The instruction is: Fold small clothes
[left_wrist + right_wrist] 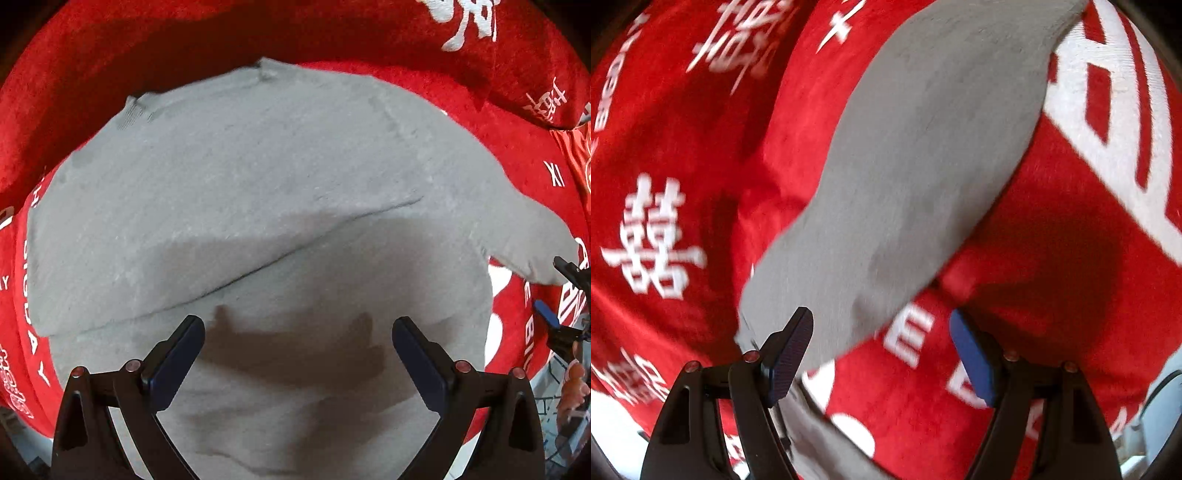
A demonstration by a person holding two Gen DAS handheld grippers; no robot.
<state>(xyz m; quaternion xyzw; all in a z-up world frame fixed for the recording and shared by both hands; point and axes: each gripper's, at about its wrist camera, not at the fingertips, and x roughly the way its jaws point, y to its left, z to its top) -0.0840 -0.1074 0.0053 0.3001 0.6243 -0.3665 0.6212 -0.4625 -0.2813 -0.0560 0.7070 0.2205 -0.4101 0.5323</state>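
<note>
The grey garment [258, 192] lies flat on the red blanket [92, 55], one side folded over in a crease slanting across its middle, and its remaining sleeve [524, 236] reaches out toward the blanket's right side. The left gripper [297, 347] hangs straight above the body of it with fingers spread wide and nothing between them. To the right, bare red blanket lies on both sides of the sleeve's long axis — the right gripper [881, 350] stands wide open at the cuff end, one pad over the grey cloth, not gripping.
</note>
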